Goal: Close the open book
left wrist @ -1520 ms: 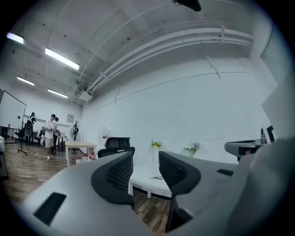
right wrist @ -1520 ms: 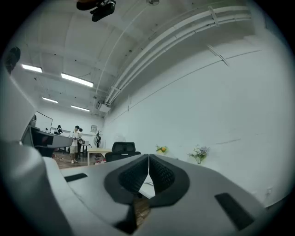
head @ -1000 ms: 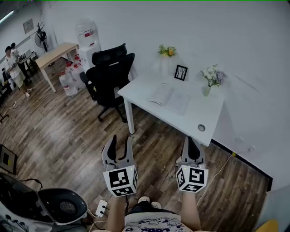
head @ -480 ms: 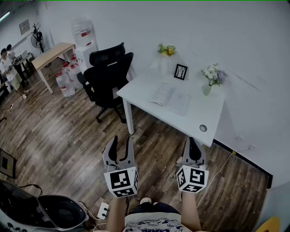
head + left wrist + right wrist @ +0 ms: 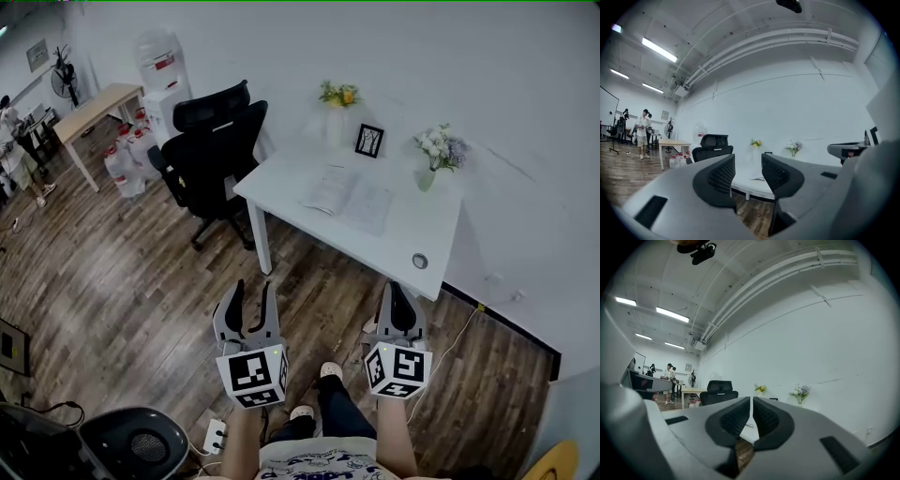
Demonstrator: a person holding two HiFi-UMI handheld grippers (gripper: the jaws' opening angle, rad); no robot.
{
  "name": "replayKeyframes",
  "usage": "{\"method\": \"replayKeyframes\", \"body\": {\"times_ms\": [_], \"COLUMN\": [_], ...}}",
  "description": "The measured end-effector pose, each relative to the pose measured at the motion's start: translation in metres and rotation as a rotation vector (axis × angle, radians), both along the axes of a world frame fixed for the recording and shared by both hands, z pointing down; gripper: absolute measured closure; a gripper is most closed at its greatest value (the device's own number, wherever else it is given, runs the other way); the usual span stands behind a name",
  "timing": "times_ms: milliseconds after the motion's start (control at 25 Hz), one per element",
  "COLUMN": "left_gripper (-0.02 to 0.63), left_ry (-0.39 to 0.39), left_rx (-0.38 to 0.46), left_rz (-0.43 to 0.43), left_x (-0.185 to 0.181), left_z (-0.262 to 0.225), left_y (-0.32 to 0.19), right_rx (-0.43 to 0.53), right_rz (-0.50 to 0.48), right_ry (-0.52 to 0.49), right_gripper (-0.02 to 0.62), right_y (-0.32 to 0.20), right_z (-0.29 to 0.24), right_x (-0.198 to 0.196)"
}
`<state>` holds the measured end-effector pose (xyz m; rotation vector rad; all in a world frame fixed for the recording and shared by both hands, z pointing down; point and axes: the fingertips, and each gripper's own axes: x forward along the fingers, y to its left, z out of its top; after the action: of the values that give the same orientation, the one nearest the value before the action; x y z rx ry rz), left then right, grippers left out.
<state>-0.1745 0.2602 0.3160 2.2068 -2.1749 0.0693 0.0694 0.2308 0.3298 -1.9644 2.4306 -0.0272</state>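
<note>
Open book [image 5: 349, 199] flat on the white table [image 5: 412, 239], below the picture frame [image 5: 369, 140], untouched. Table a little nearer than a second ago, a foot [image 5: 329, 370] now stepping forward: probably the approach only, closing not begun. Left gripper [image 5: 249, 292] held level, jaws apart and empty. Right gripper [image 5: 396, 292] level beside it, jaws nearly together on nothing. Both well short of the table.

the left gripper [image 5: 250, 289] and right gripper [image 5: 397, 291] are grey, with black mesh-patterned pads [image 5: 717, 176]. each carries a white cube [image 5: 251, 375] with black square markers and small green lights. the person wears a white printed shirt [image 5: 314, 464], dark trousers [image 5: 335, 412] and pale shoes [image 5: 330, 369].
</note>
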Motion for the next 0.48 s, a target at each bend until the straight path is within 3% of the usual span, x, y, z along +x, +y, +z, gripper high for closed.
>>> {"method": "replayKeyframes", "body": {"times_ms": [480], "left_gripper": [0.448], "left_ry": [-0.006], "left_rx": [-0.018], "left_rz": [-0.034], "left_x": [0.007], "left_z": [0.011], "left_y": [-0.07], "right_rx": [-0.005], "right_rz": [-0.032], "right_ry": [0.002], "right_gripper": [0.561], "right_y": [-0.079], "right_z": [0.008], "right_x": [0.007]}}
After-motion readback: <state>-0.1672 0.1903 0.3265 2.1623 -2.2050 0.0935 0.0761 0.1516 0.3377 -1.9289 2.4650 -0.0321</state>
